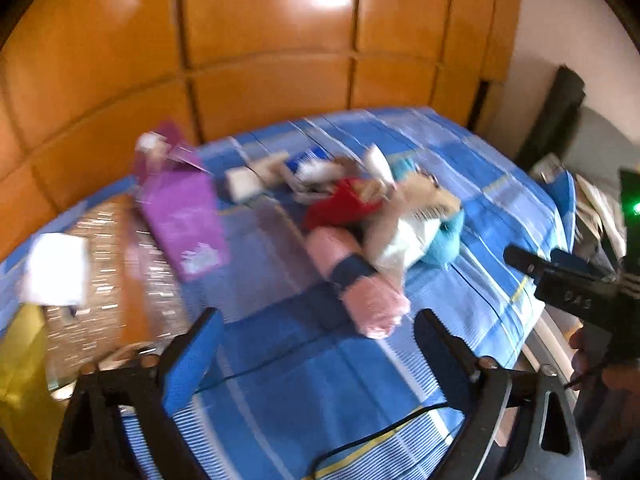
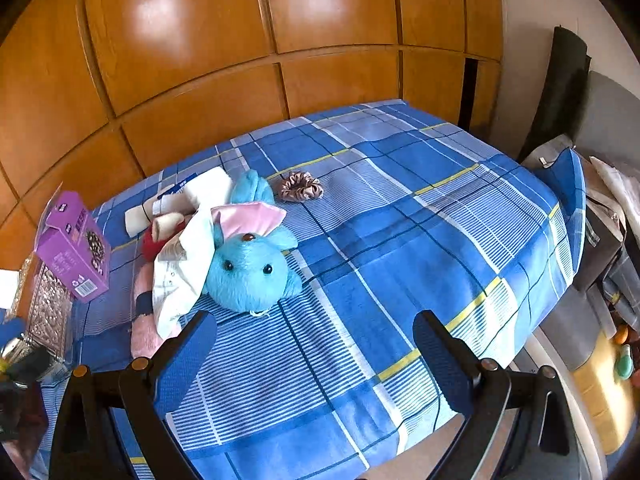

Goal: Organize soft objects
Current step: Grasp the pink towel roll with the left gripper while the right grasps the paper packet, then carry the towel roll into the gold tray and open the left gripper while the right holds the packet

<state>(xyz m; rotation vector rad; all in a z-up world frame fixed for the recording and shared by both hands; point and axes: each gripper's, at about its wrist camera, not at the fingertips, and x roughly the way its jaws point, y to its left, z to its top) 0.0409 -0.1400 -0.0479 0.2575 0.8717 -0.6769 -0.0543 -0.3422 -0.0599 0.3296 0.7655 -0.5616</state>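
A heap of soft things lies on the blue plaid bed (image 2: 420, 248). It holds a blue plush rabbit (image 2: 248, 276), a white cloth (image 2: 180, 276), a red item (image 2: 149, 245), rolled white cloths (image 2: 192, 194) and a pink rolled towel (image 1: 356, 280) with a dark band. A brown scrunchie (image 2: 301, 187) lies apart, behind the rabbit. My left gripper (image 1: 316, 344) is open just in front of the pink roll, with nothing between its fingers. My right gripper (image 2: 316, 344) is open above bare sheet, in front and to the right of the rabbit. The left wrist view is blurred.
A purple carton (image 2: 74, 248) stands at the heap's left, beside a glittery patterned box (image 1: 112, 280). Wooden wardrobe doors (image 2: 240, 60) close off the back. Past the bed's right edge are a pillow (image 2: 564, 184) and stacked clutter (image 2: 604, 392).
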